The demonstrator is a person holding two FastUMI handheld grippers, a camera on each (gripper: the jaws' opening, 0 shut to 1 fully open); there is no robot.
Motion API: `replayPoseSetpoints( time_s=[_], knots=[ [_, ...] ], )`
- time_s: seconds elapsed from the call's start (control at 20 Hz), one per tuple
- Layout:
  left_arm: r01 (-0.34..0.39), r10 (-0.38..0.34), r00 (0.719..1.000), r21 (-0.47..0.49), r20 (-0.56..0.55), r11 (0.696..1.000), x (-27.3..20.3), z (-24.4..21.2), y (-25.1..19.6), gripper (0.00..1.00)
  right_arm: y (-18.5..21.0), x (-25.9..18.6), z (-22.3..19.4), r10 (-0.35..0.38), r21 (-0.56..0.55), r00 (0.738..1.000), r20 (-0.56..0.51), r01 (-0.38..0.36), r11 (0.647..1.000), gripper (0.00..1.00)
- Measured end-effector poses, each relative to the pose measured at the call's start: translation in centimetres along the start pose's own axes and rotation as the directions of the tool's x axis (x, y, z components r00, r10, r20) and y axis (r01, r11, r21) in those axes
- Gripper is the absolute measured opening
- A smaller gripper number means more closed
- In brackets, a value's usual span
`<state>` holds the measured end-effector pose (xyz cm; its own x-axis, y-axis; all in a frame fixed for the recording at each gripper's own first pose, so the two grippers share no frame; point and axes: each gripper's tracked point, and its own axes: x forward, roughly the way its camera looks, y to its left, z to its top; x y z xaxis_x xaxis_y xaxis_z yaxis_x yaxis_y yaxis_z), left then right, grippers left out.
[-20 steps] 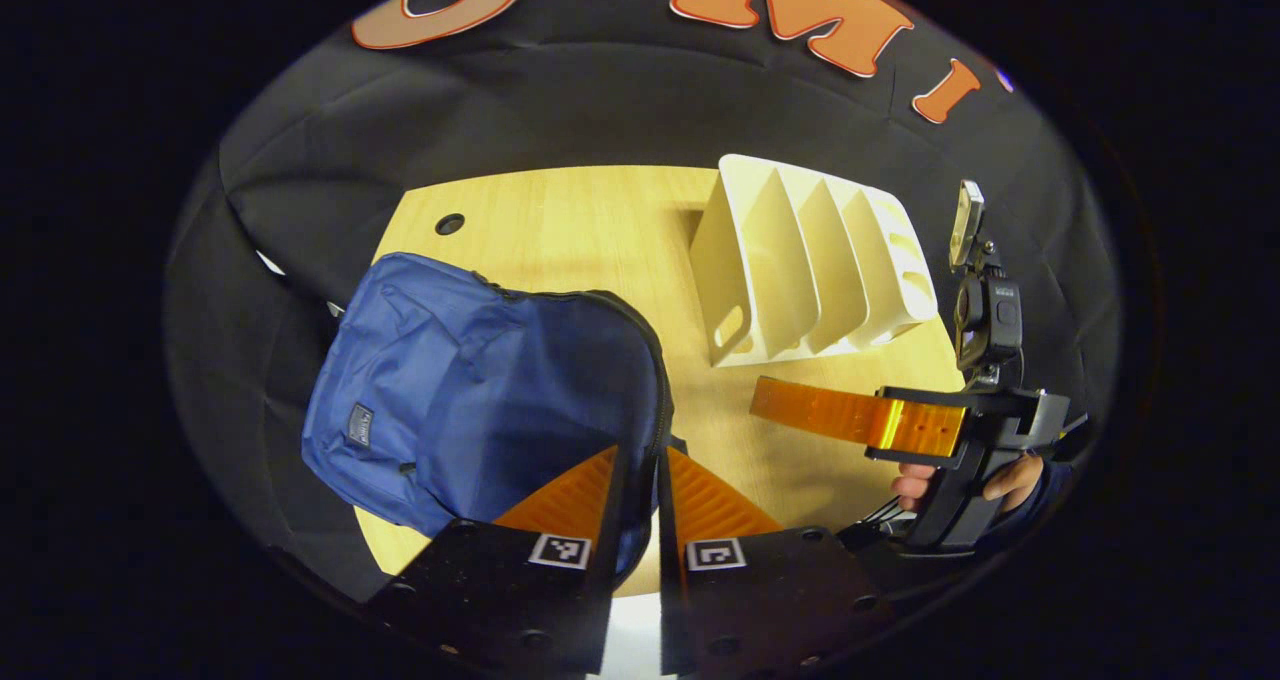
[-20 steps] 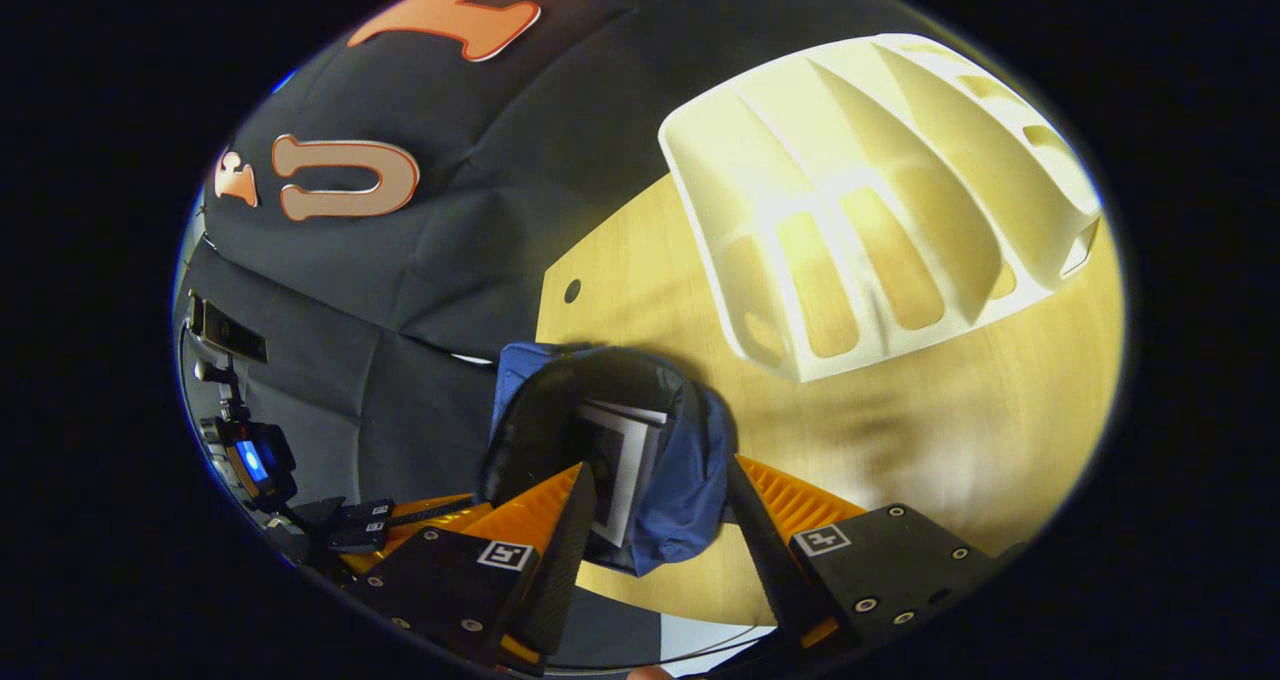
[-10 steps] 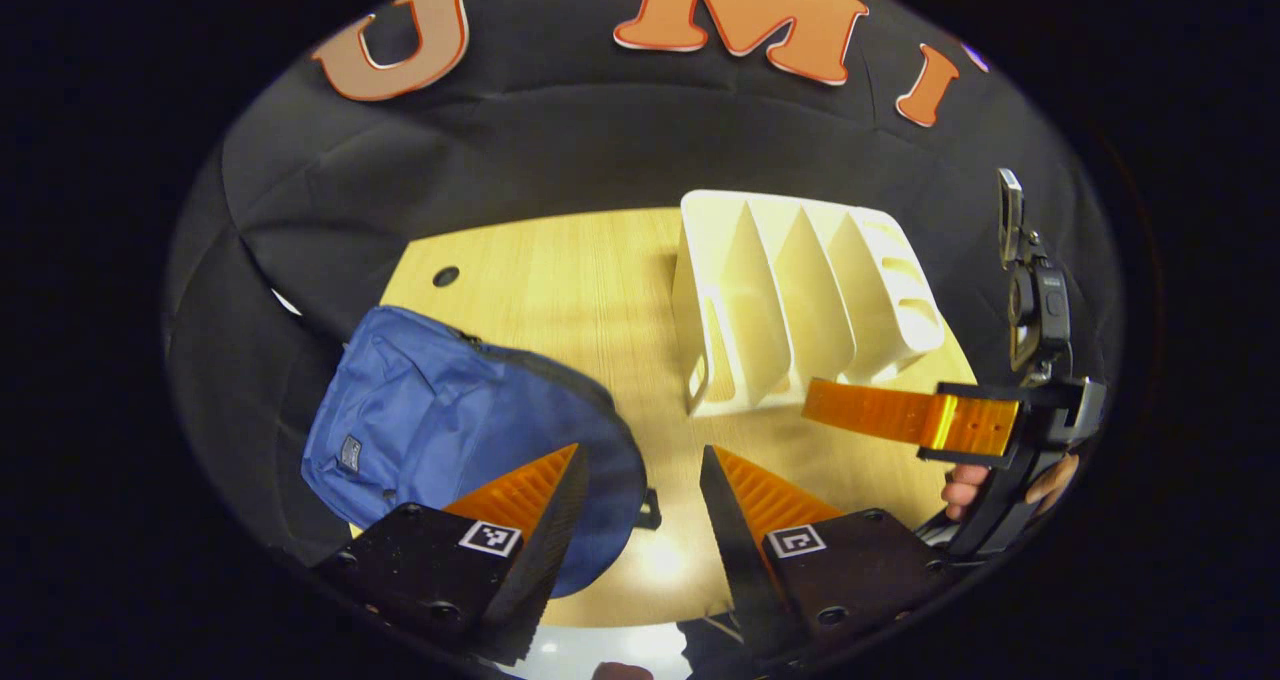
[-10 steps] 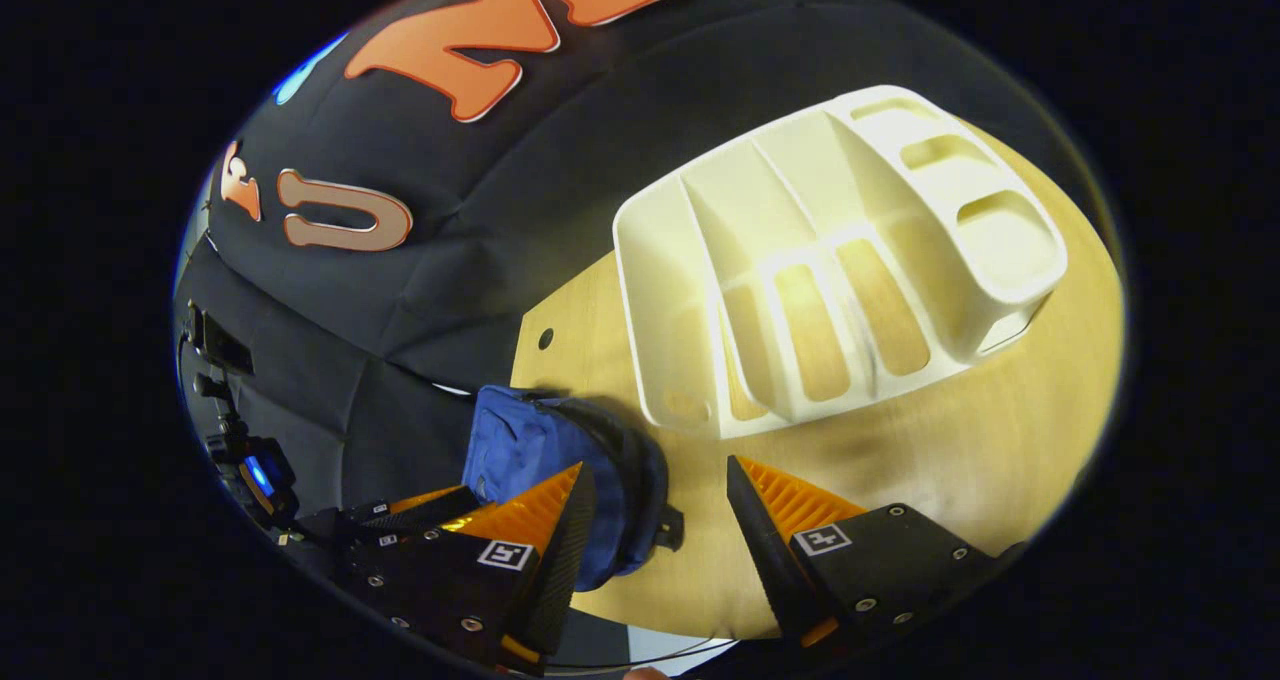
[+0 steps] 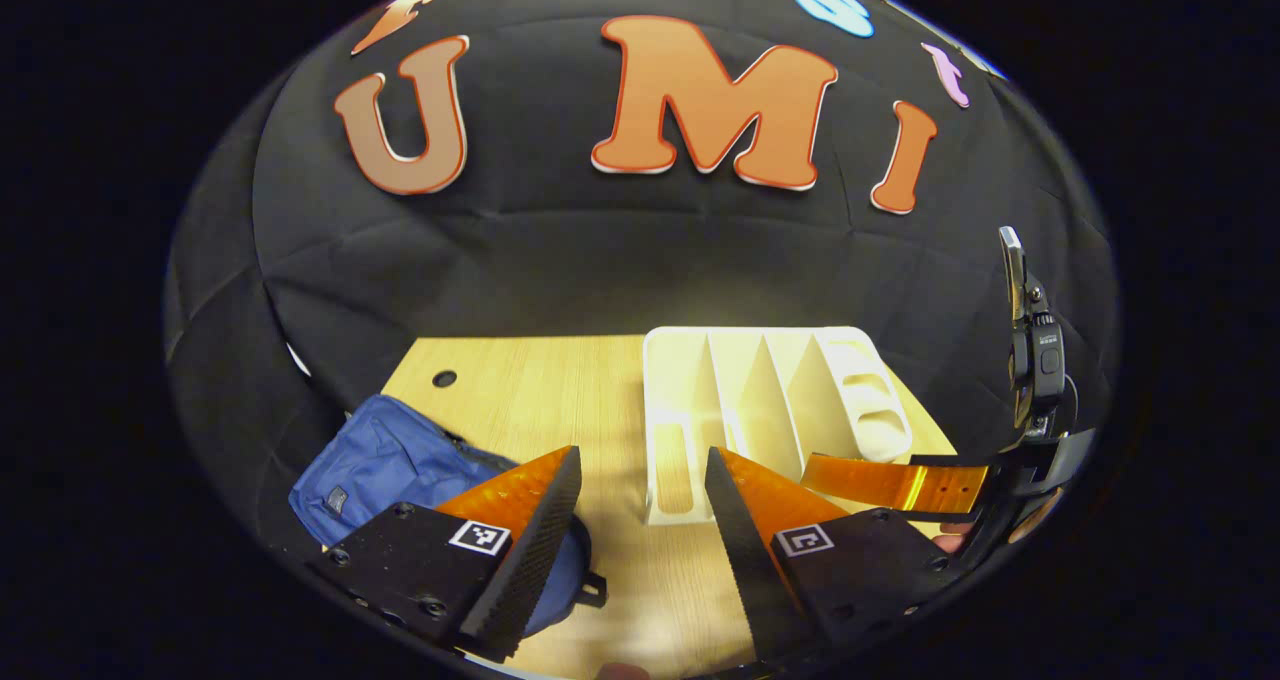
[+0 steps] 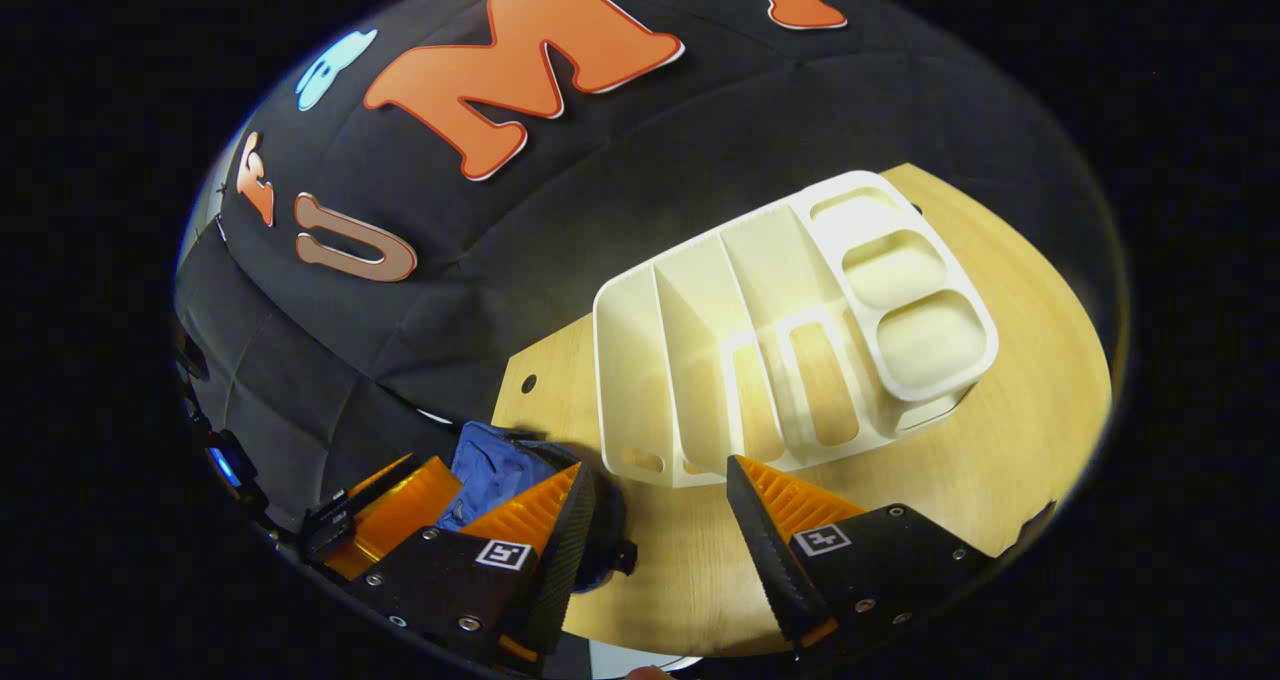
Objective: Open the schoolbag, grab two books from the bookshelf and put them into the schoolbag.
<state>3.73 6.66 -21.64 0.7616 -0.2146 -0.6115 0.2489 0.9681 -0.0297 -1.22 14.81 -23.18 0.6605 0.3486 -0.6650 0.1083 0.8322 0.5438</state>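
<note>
Schoolbag (image 5: 385, 465) lay flat near the table's (image 5: 560, 400) left edge in the left gripper view, a blue fabric bag with a small dark patch on its front and a dark zip line along its top, its right end hidden behind the left claw's (image 5: 640, 505) own finger. That claw stood wide, nothing between its fingers. The bookshelf (image 5: 765, 405), a cream plastic rack with upright dividers and oval cut-outs on its right end, stood toward the table's far edge, well right of the bag, its slots bare. The right claw (image 5: 850, 480) showed at the table's right edge, a hand (image 5: 950, 538) partly seen beneath it.

From the right gripper view, the right claw (image 6: 660, 520) was spread wide and held nothing. The schoolbag (image 6: 500, 475) sat crumpled at the table's (image 6: 1000, 400) left edge, just beside the left claw (image 6: 385, 515). The bookshelf (image 6: 790, 330) stood mid-table, its dividers and three end trays open to view.
</note>
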Motion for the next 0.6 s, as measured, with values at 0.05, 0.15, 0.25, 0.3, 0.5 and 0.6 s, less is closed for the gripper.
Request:
replayPoseSetpoints(
  time_s=[0.05, 0.15, 0.25, 0.3, 0.5, 0.6],
  knots=[
    [-0.006, 0.005, 1.000, 0.009, 0.028, 1.000, -0.4, 0.4, 0.1, 0.81, -0.1, -0.3, 0.9, -0.006, -0.018, 1.000, 0.023, 0.006, 1.000, 0.80],
    [-0.014, 0.013, 0.998, 0.020, 0.068, 1.000, -0.6, 0.7, 0.2, 0.81, -0.2, -0.9, 2.4, -0.016, -0.052, 0.997, 0.074, 0.020, 0.998, 0.81],
    [-0.014, 0.013, 0.995, 0.011, 0.100, 1.000, -0.5, 1.0, 0.3, 0.81, -0.1, -1.8, 3.9, -0.022, -0.086, 0.991, 0.134, 0.033, 0.996, 0.81],
    [-0.011, 0.011, 0.993, 0.002, 0.121, 1.000, -0.7, 1.3, 0.2, 0.81, -0.1, -2.4, 4.8, -0.026, -0.108, 0.985, 0.169, 0.045, 0.993, 0.81],
    [0.018, -0.011, 0.978, -0.031, 0.208, 0.999, -1.2, 3.8, -1.1, 0.81, 0.7, -4.3, 7.4, -0.012, -0.183, 0.963, 0.271, 0.064, 0.981, 0.81],
    [0.007, 0.000, 0.966, -0.025, 0.257, 1.000, -1.6, 5.2, -1.0, 0.81, 1.0, -5.1, 8.6, -0.011, -0.201, 0.947, 0.320, 0.080, 0.976, 0.82]
  ],
)
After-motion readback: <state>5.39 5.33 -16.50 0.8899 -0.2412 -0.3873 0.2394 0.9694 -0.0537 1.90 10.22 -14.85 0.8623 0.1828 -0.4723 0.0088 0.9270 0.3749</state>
